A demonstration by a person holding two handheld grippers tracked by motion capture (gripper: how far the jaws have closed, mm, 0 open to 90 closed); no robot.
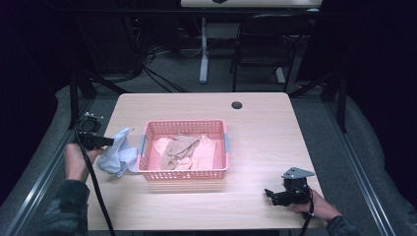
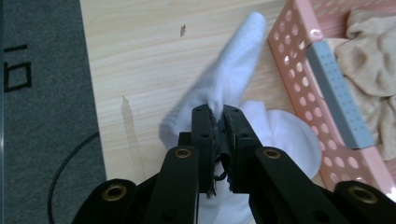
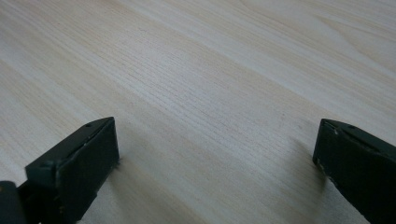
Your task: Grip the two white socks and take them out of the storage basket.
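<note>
Pale wood-grain surface [image 1: 255, 147], light tan with fine streaks. Pink basket [image 1: 183, 173], perforated in a dotted grid, grey-blue handle strips with tiny dots on its short sides. Beige and cream cloths [image 1: 184, 150] heaped inside. White cloth [image 2: 233, 77] just beside the basket. Black fingers [image 2: 205, 135] with brass-coloured rivets. Dark grey carpet [image 2: 42, 116] bearing black markings

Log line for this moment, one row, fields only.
left tool: shut on white cloth, beside pink basket | right tool: open, over bare table | basket: beige cloths inside
</note>
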